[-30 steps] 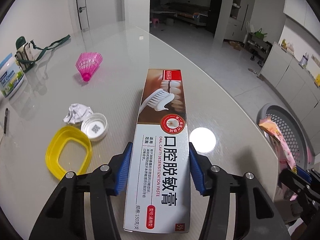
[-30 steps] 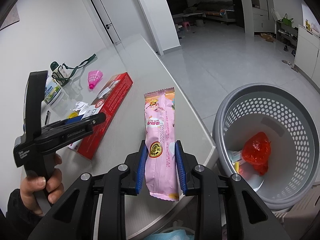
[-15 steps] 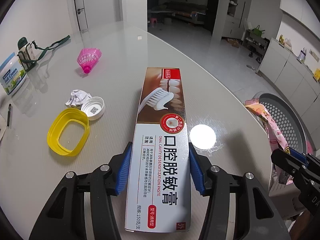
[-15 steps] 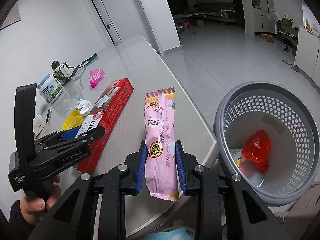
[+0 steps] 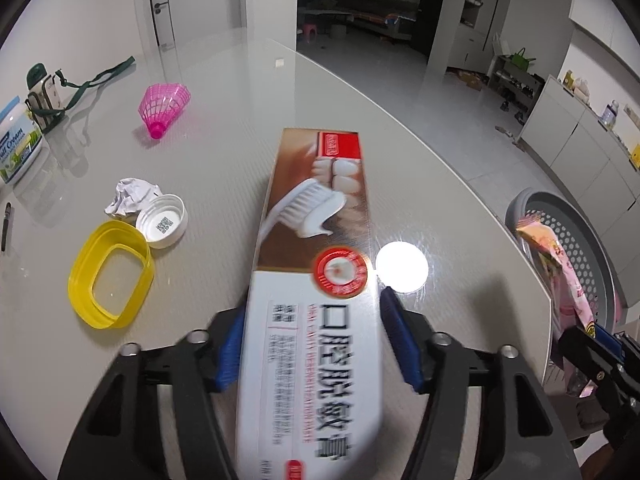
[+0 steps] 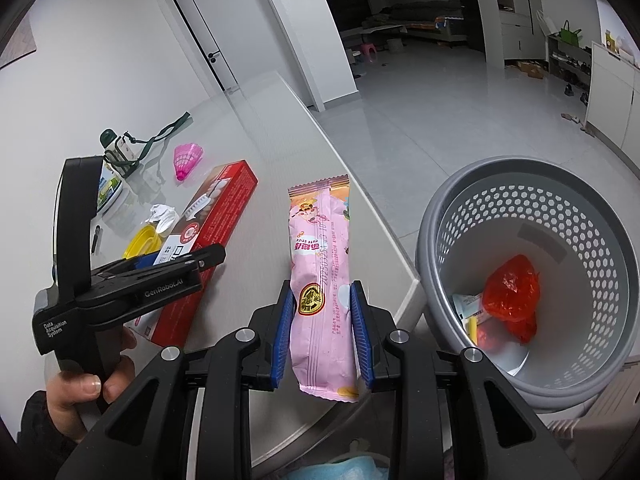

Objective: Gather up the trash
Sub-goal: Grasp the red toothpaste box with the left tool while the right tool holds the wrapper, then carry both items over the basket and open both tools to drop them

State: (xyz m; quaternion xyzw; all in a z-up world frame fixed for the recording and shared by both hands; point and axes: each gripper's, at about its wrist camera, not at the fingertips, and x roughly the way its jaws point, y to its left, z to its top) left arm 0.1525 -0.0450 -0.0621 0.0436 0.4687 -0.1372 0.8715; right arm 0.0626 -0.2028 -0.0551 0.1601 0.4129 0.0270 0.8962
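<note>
My left gripper (image 5: 316, 342) is shut on a long red and white toothpaste box (image 5: 316, 264) and holds it above the grey table (image 5: 240, 128). The box also shows in the right wrist view (image 6: 208, 236), with the left gripper (image 6: 200, 258) on it. My right gripper (image 6: 322, 320) is shut on a pink snack wrapper (image 6: 320, 264), held over the table's near edge, left of the grey perforated trash basket (image 6: 532, 216). The basket holds red crumpled plastic (image 6: 510, 290) and other scraps. The wrapper (image 5: 568, 276) and basket (image 5: 584, 236) show at the right of the left wrist view.
On the table lie a yellow plastic ring (image 5: 110, 274), a white cap (image 5: 162, 226), a crumpled paper ball (image 5: 130, 196), a pink shuttlecock (image 5: 164, 108), a cream tub (image 5: 16, 148), a strapped bottle (image 5: 42, 88) and a pen (image 5: 5, 226). Open tiled floor lies beyond the table edge.
My left gripper has risen and moved forward with the box, which now looks motion-blurred. The right gripper with the wrapper has hardly moved.
</note>
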